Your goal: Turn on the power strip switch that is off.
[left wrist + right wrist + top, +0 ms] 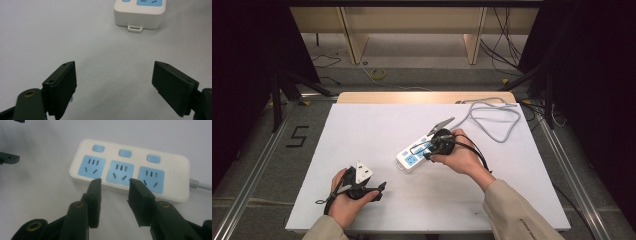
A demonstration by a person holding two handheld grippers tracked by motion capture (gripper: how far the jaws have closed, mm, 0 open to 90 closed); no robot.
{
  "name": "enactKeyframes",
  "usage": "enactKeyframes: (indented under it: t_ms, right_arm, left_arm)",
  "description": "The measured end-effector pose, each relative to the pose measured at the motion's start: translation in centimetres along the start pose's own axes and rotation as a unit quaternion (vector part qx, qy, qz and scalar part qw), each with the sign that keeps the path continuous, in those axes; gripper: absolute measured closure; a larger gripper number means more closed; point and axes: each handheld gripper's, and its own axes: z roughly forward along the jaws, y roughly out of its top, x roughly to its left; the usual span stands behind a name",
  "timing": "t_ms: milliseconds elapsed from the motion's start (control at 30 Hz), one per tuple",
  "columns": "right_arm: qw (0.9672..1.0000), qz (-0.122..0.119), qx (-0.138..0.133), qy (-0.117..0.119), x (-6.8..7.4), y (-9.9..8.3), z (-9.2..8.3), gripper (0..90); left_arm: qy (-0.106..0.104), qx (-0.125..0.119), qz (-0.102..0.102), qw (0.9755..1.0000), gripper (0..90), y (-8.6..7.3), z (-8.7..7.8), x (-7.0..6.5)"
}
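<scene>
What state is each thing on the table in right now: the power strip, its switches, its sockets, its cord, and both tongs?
Power strip: lying flat on the table, face up, not gripped.
Switches: three small red lights glow beside them.
Sockets: all three empty, no plug in.
Cord: attached, looped loosely on the table.
Left tongs: open, nothing between them.
Right tongs: open, tips at the strip's near edge, holding nothing.
</scene>
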Motion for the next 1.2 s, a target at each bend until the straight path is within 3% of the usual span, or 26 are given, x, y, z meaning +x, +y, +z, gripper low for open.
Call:
enactKeyframes:
  t_ms: [100, 800, 1000, 1200]
  right_arm:
    - [0.9999, -0.003, -0.013, -0.003, -0.4, -1.2, -0.8, 59.3]
    - [0.9960, 0.058, -0.064, -0.024, -1.4, -12.4, -5.6, 52.2]
    - [0.9939, 0.069, -0.082, -0.026, -1.1, -14.4, -6.2, 50.0]
    - [0.9923, 0.071, -0.098, -0.028, -0.7, -15.3, -6.4, 45.0]
  left_arm:
    - [0.000, 0.000, -0.001, 1.0000, 19.8, 0.0, 0.0, 0.0]
    - [-0.002, 0.001, -0.005, 1.0000, 19.8, -0.1, 0.2, -0.1]
    - [-0.003, 0.000, -0.008, 1.0000, 19.6, -0.2, 0.2, 0.0]
    - [-0.006, -0.001, -0.014, 0.9999, 18.9, -0.3, 0.3, 0.2]
